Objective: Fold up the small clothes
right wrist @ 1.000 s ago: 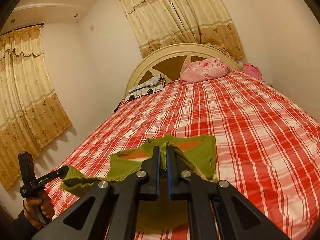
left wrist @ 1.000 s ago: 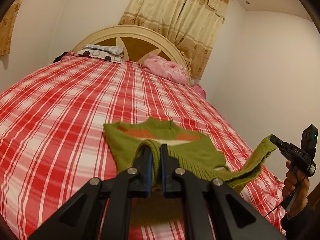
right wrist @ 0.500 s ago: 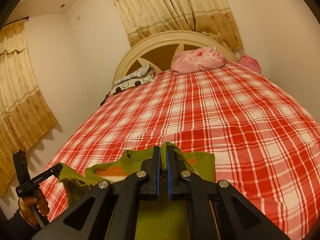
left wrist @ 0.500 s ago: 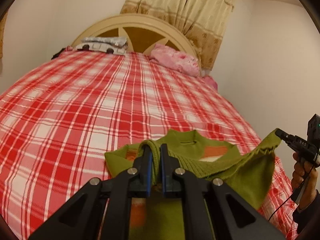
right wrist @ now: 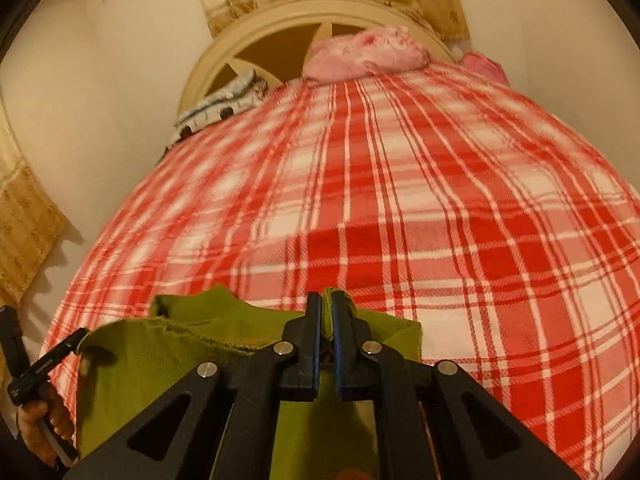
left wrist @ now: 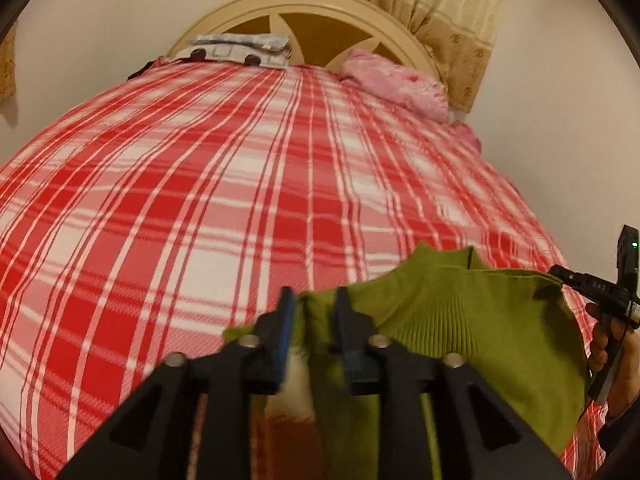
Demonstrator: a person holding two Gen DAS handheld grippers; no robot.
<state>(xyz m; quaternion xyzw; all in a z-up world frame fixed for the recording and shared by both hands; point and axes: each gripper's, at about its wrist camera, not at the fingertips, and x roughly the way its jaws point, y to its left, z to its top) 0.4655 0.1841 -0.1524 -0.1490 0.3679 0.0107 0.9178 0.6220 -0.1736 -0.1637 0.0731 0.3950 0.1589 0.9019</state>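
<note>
Step in hand, as judged: a fold of the green sweater [left wrist: 472, 320], its near edge lifted off the bed [left wrist: 224, 184] and carried toward the collar. The left gripper [left wrist: 312, 316] has its jaws parted a little, with a ridge of green knit standing between them — gripping or just letting go, I cannot tell from this view. The right gripper [right wrist: 326, 320] has its jaws nearly together, clamped on a thin fold of the same knit. The sweater lies directly ahead of and beneath both sets of jaws, its collar just beyond the tips and the raised cloth spanning from one gripper across to the other. Next move likely calls for both corners to be lowered together onto the layer below, edges matched, then released without dragging the knit — uneven release could skew the fold. Count: one sweater, two grippers, one bed with red plaid cover. Far beyond the jaws at the headboard [right wrist: 280, 24]: one pink pillow [right wrist: 368, 54] and one grey-white folded bundle [left wrist: 240, 46]. A smaller pink item [right wrist: 482, 64] sits beside the pillow, kind unclear.
</note>
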